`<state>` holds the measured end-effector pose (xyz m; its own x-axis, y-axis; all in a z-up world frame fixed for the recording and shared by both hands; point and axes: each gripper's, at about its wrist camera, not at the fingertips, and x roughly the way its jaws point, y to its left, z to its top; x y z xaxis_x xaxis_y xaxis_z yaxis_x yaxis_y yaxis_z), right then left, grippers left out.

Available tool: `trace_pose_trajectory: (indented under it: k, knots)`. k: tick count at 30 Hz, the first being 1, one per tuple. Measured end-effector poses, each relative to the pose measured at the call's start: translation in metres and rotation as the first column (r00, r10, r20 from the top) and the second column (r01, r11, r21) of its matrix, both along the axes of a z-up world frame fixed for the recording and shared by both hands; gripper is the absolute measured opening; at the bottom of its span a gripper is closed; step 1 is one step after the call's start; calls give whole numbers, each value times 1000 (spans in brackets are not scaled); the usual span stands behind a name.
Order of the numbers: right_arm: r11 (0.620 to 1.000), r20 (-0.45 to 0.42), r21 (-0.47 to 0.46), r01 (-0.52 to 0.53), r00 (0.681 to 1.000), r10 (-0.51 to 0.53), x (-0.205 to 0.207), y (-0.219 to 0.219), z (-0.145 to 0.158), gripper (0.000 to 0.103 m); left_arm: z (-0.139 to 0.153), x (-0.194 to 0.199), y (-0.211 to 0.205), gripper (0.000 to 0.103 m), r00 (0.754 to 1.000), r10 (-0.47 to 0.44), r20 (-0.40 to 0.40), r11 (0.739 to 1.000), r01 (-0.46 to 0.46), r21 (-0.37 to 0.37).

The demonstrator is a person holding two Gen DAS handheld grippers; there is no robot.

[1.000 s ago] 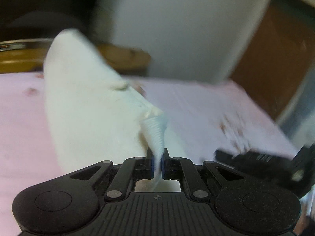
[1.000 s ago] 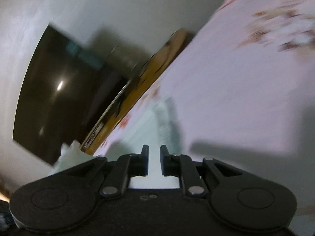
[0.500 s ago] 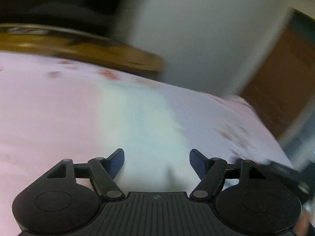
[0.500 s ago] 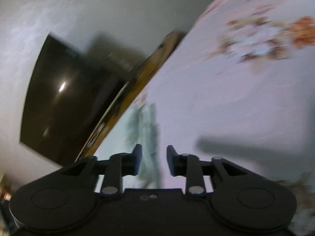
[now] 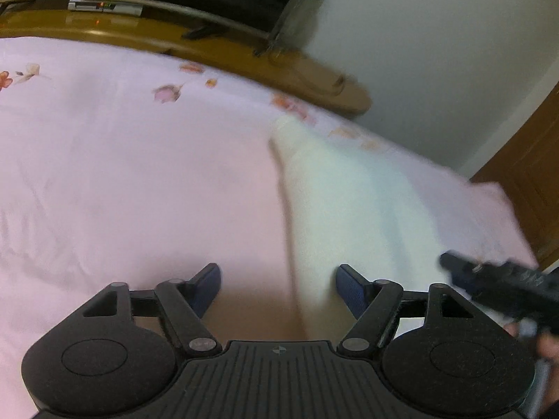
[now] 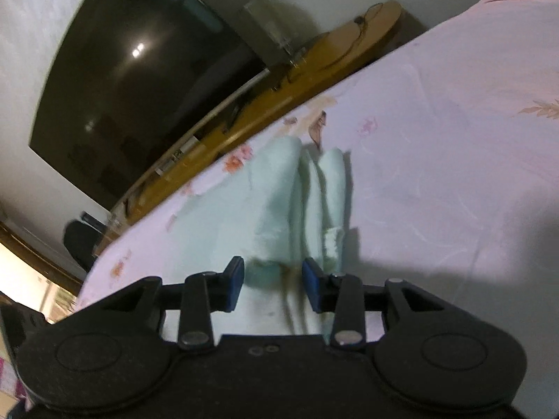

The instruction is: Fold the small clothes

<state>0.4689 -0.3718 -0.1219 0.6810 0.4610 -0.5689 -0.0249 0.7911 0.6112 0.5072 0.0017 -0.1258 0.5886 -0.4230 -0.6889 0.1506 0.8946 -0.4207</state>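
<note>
The pale garment (image 6: 279, 206) lies on the pink bed sheet (image 6: 436, 160), bunched into about 3 ridges at the centre of the right wrist view and running up the right half of the left wrist view. Both the left gripper (image 5: 277, 288) and the right gripper (image 6: 272, 281) have jaws spread wide, holding nothing. Judged next: flatten those ridges first, then pinch only 1 layer at the near edge so the fold lands square.

Both wrist views look low and close along the bedsheet (image 5: 122, 181), sharing the garment (image 6: 279, 188).
</note>
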Motion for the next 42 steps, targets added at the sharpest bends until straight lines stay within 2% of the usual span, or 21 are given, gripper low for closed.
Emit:
trace_pose_trajectory:
  k: [3,6,10,12,13,16,17,18,20,23,26,27,29,30,31,33,37,38,39,40,42]
  knots:
    - [1000,-12,17,-20,1000,21,1,3,-6,38,0,-1,-2,73,999,-35,26,999,34,32]
    - [998,-3,11,-61,998,61,-2,8,-3,39,2,3,1,72,999,-44,19,999,43,22]
    - [989,-25,101,-108,993,111,7,5,-14,39,15,14,0,72,998,-32,54,998,29,52]
    - [988,-15,124,-88,996,90,13,1,-17,34,19,24,-4,72,997,-38,67,996,32,85]
    - [994,-12,94,-60,998,61,14,2,-17,30,15,31,-7,72,998,-49,48,995,45,88]
    - [995,16,37,-98,995,97,13,16,-17,33,8,43,-10,73,997,-80,22,995,78,67]
    - [994,21,6,-108,994,108,12,22,-15,18,10,43,-12,72,996,-88,24,993,86,83]
    - [993,24,-18,-117,993,118,12,25,-12,15,16,41,-14,72,995,-90,36,992,86,97]
    - [990,72,-100,-102,991,109,2,35,7,14,26,35,-16,72,992,-99,84,991,90,103]
    - [992,164,-115,-61,983,80,-27,39,34,13,25,36,-29,72,988,-142,65,982,133,135]
    - [991,70,-136,-2,997,12,-30,33,14,14,11,42,-38,73,986,-160,37,977,153,146]
    - [992,21,-122,17,1000,-15,-26,29,-1,14,11,43,-39,73,987,-156,35,978,149,145]
    - [999,-10,17,39,999,-39,-22,11,-21,16,17,42,-39,73,986,-163,35,975,155,156]
    - [996,-11,73,53,999,-52,-23,3,-19,20,22,40,-38,73,985,-165,60,975,154,158]
    - [993,12,101,68,997,-70,-26,-3,-14,29,26,38,-36,72,982,-166,87,976,151,156]
    - [993,84,71,90,992,-96,-30,-9,-2,35,27,40,-32,72,982,-154,112,981,138,140]
    - [994,61,34,103,993,-104,-1,-15,0,34,16,55,-32,73,987,-127,96,988,118,100]
    - [994,62,-4,108,992,-107,9,-11,0,29,12,59,-34,74,987,-132,90,987,123,104]
    - [993,58,-35,109,993,-107,17,-7,1,22,9,63,-37,86,988,-131,84,986,121,118]
    - [992,49,-75,102,994,-98,25,-2,0,8,8,66,-38,89,988,-126,90,984,113,137]
    - [976,32,-198,87,996,-83,38,8,-1,8,14,67,-36,89,985,-117,126,988,103,114]
